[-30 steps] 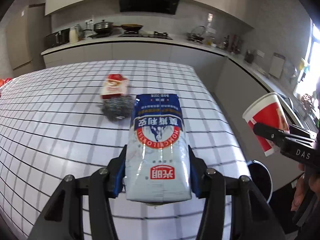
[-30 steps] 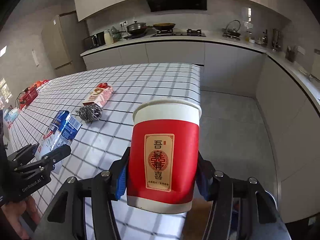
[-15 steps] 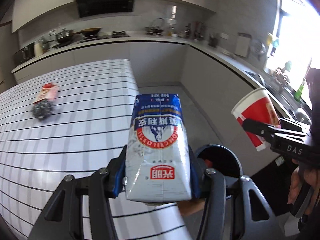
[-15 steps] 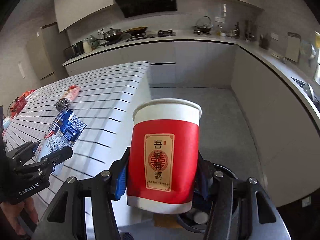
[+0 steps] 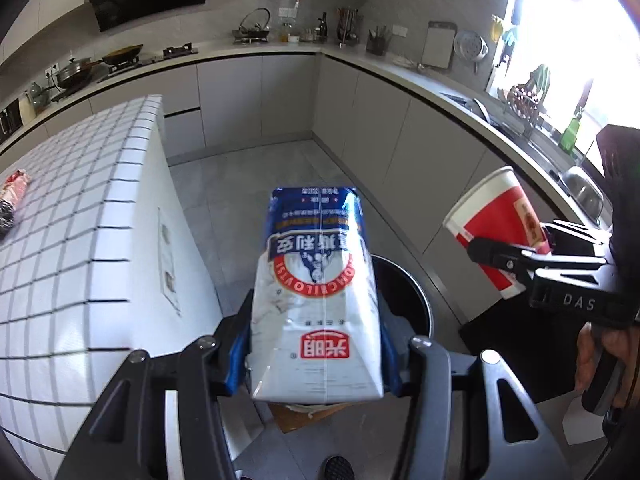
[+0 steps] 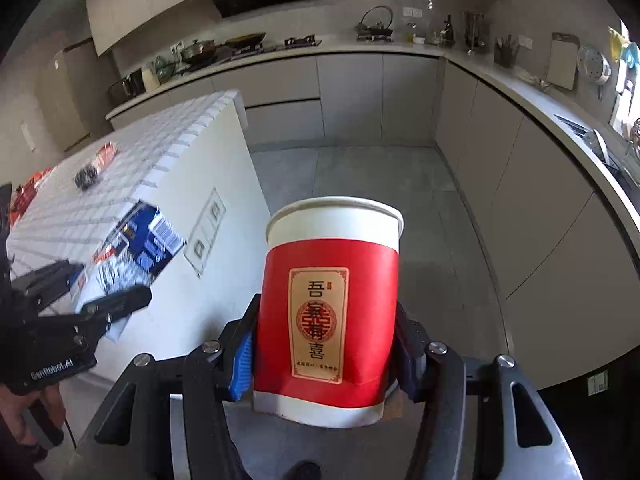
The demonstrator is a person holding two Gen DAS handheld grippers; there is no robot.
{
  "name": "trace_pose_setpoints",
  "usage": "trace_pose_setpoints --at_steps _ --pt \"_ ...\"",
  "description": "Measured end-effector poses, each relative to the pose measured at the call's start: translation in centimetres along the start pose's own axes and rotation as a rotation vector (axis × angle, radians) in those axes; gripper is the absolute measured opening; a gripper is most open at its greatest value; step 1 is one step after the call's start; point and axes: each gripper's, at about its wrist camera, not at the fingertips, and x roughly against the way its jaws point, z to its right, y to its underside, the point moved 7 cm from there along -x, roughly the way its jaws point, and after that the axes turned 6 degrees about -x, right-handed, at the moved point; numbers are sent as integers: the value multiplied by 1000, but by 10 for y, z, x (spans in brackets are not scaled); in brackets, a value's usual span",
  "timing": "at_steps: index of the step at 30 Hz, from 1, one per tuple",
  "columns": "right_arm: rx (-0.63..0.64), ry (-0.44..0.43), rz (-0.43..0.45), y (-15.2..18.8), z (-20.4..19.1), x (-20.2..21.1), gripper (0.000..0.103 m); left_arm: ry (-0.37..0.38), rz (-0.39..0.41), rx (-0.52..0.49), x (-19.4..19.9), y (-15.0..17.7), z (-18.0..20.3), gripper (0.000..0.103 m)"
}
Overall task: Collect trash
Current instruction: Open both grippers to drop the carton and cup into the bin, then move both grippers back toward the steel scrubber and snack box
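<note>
My left gripper [image 5: 314, 344] is shut on a white and blue milk carton [image 5: 316, 292], held out past the end of the tiled island over a round black trash bin [image 5: 404, 292] on the floor. My right gripper [image 6: 326, 344] is shut on a red and white paper cup [image 6: 330, 312], upright between the pads. The cup [image 5: 496, 236] and the right gripper show at the right of the left wrist view, beside the bin. In the right wrist view the carton [image 6: 132, 252] and left gripper [image 6: 100, 300] appear at the left; the bin is hidden there.
The white tiled island [image 5: 76, 220] stands at the left, with a steel scourer and a red packet [image 6: 94, 168] lying on it. Grey cabinets and a worktop [image 5: 420, 92] run round the back and right. Grey floor [image 6: 360, 176] lies between island and cabinets.
Both grippers have swung right, off the island top and out over the floor, each keeping its hold. The trash bin has come into the left wrist view under the carton.
</note>
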Motion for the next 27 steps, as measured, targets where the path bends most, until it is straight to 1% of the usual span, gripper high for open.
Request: trace_pose_setpoints --at_steps 6,9,13,14,15,16,17,18,19,20,24,26,27 --pt "74 -38 -59 18 22 -27 58 41 -56 0 -30 17 21 53" --pt "120 -69 -91 25 27 -43 58 49 -87 -11 -45 25 25 53" --pt "184 -111 -152 34 30 -73 59 67 -127 -33 -66 30 30 54" --pt "203 -122 -173 37 30 -82 60 78 -124 -30 -71 30 30 55" --pt "224 -133 -204 40 28 -93 61 91 -117 -27 -75 29 30 59" --pt "259 -140 -232 43 26 -107 70 76 -117 -26 -83 30 28 71" --pt "287 -132 -237 46 27 -121 103 43 -124 -26 -91 33 25 102" --pt "306 -83 -255 50 33 -136 103 22 -127 -14 -98 36 18 102" --pt "325 -44 -269 53 40 -152 103 22 -147 1 -104 40 12 102" --pt "321 -29 -273 54 46 -160 103 4 -163 12 -108 45 6 102" --pt "227 -14 -256 51 66 -171 103 -49 -168 52 -107 52 -2 102" --pt "207 -5 -240 49 68 -171 103 -86 -160 64 -104 52 -4 102" --pt "202 2 -241 48 68 -172 103 -93 -160 68 -103 52 -4 102"
